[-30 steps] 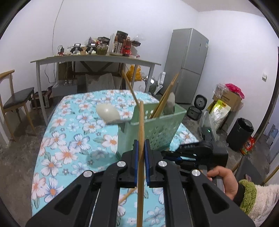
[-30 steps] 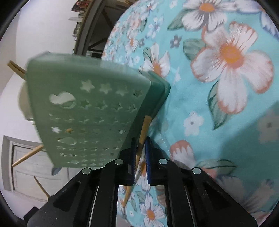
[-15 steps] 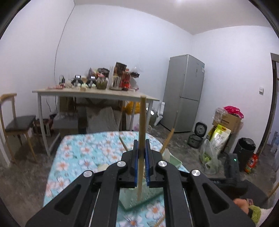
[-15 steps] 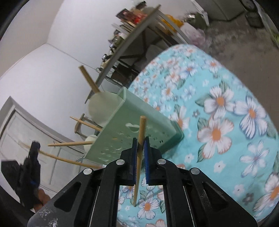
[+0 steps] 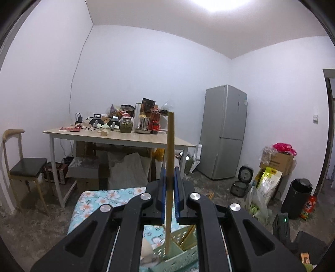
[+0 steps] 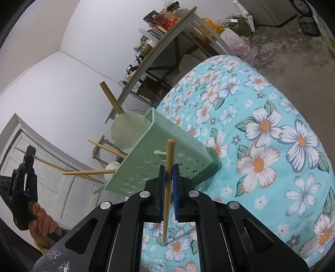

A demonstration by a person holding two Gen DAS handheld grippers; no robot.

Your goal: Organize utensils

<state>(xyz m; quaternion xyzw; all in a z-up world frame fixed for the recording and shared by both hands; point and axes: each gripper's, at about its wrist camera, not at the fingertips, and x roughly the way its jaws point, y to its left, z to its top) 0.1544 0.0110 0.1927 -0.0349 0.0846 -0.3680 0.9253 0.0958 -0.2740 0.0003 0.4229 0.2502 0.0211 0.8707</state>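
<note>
Table: floral cloth (image 6: 272,125).
Holder: green utensil holder (image 6: 167,159) stands on it, holding chopsticks.
Left gripper (image 5: 169,188): clenched on upright chopstick (image 5: 170,146).
Right gripper (image 6: 167,184): grasping second chopstick (image 6: 168,167) beside the holder.

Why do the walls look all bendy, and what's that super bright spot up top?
Left wrist view: a fisheye lens bends the walls, and the ceiling light glares white. Right wrist view: the flowered tablecloth bulges round; the green utensil basket stays sharp.
</note>
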